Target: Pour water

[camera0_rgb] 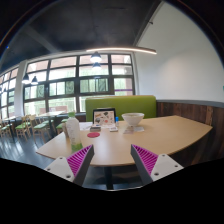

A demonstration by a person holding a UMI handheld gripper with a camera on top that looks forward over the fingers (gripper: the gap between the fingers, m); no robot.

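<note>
A clear water jug (72, 133) stands on the left part of the wooden desk (150, 140), well beyond the tongs (113, 160). The tongs are spread wide, holding nothing. A white bowl (132, 120) sits further back. No writing is legible.

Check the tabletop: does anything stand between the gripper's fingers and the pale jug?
Nothing visible does. The gripper is open, and only bare tan wooden table lies between its fingers and the pale translucent jug beyond them. The white bowl sits off to the side.
</note>
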